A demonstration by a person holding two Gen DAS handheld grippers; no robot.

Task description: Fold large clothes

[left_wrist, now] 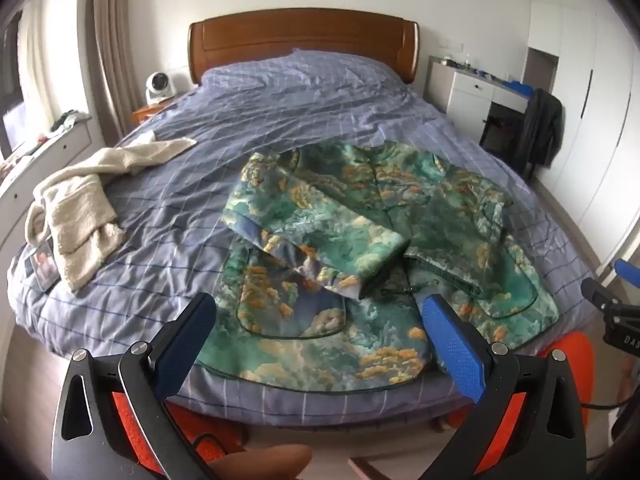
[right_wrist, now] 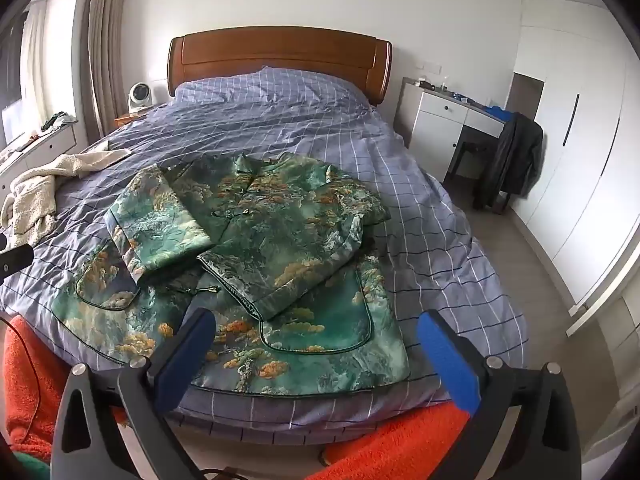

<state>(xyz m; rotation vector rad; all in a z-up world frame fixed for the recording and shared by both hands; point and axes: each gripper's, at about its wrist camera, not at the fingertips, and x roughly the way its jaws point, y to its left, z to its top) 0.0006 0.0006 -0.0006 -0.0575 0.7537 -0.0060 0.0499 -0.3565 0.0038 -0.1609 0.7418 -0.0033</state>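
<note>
A green jacket with an orange and blue landscape print (left_wrist: 360, 240) lies flat on the bed near its foot, both sleeves folded across the front. It also shows in the right wrist view (right_wrist: 256, 248). My left gripper (left_wrist: 320, 320) is open and empty, held above the jacket's lower hem. My right gripper (right_wrist: 316, 332) is open and empty, also above the lower hem. Part of the right gripper (left_wrist: 616, 304) shows at the right edge of the left wrist view.
The bed has a blue checked cover (right_wrist: 420, 208) and a wooden headboard (right_wrist: 280, 56). A cream fleece garment (left_wrist: 80, 208) lies on the bed's left side. A white desk (right_wrist: 448, 120) and a chair with a dark coat (right_wrist: 512, 160) stand right. Orange fabric (right_wrist: 384, 440) is below.
</note>
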